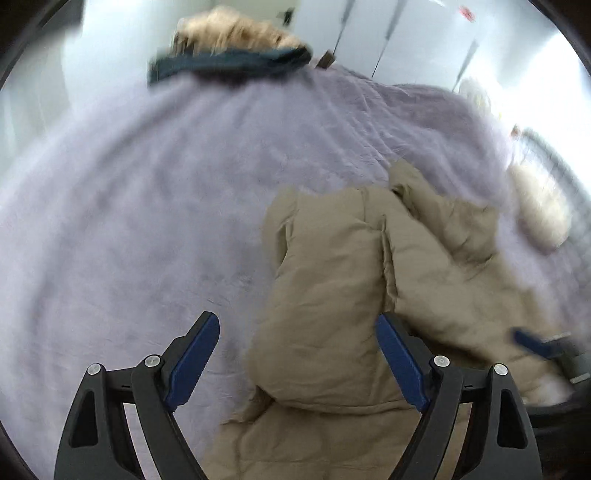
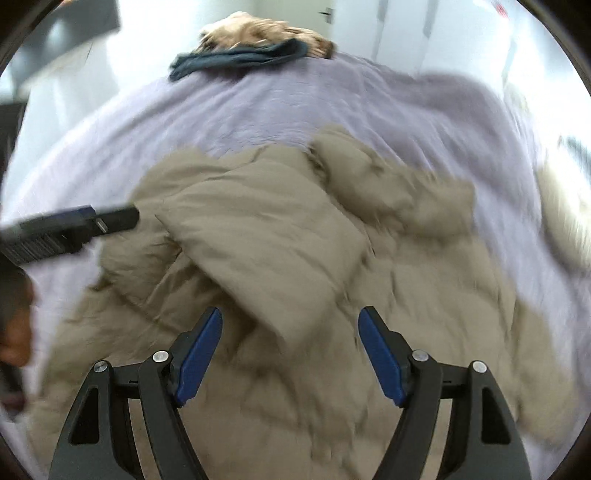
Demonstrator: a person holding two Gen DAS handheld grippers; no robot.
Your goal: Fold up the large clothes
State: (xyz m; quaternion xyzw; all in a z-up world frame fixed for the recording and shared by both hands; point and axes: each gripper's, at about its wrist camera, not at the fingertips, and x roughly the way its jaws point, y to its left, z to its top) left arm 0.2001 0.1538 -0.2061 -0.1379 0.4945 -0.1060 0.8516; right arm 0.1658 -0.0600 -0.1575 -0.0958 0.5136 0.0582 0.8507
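Both grippers hang with jaws spread wide and nothing between them: my left gripper (image 1: pixel 297 360) over the coat's near left edge, my right gripper (image 2: pixel 290 356) over its middle. Just beyond them the tan puffy coat (image 2: pixel 295 258) lies half folded on the lilac bedspread (image 1: pixel 129 203), one padded sleeve (image 2: pixel 266 236) laid across the body. Farther off, a dark blue garment (image 2: pixel 240 59) and a fur-trimmed piece (image 2: pixel 266 31) sit at the bed's far edge. I judge the slippery padding may spring open if I pinch only one layer.

text: none legible | labels: none | red mark on far wall: too blurred
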